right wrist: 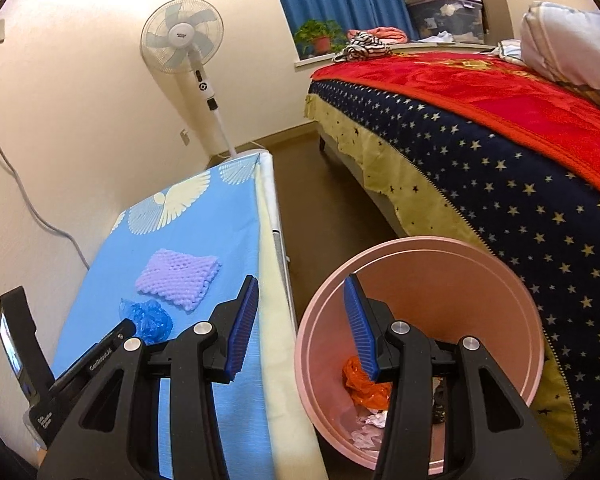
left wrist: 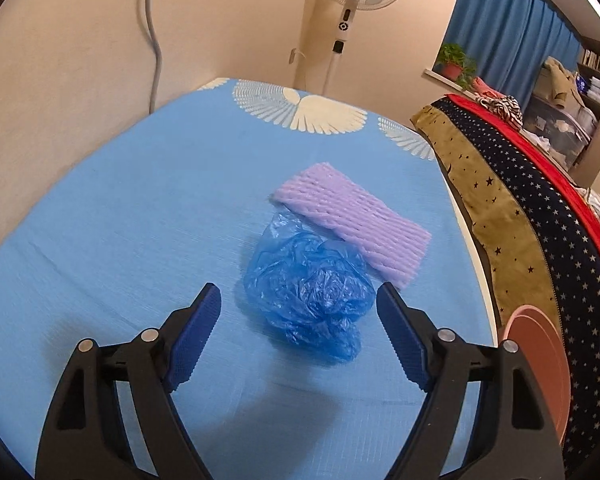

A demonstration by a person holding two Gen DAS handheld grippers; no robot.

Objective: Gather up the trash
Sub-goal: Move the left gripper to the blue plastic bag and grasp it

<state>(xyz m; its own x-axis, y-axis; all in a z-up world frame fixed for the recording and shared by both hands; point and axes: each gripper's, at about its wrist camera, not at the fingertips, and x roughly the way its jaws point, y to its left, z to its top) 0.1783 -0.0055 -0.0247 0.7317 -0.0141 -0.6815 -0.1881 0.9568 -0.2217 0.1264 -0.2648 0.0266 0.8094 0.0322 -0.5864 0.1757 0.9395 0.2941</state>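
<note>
A crumpled blue plastic bag lies on the blue table cloth, with a purple foam net sleeve just behind it. My left gripper is open, its jaws on either side of the bag's near part, just above the table. My right gripper is open and empty, held over the gap between the table edge and a pink trash bin. The bin holds an orange bag and white paper scraps. The blue bag and the foam sleeve also show in the right wrist view.
A bed with a star-patterned cover and red blanket stands right of the bin. A standing fan is at the table's far end. The bin's rim shows at the table's right edge. The wall runs along the table's left side.
</note>
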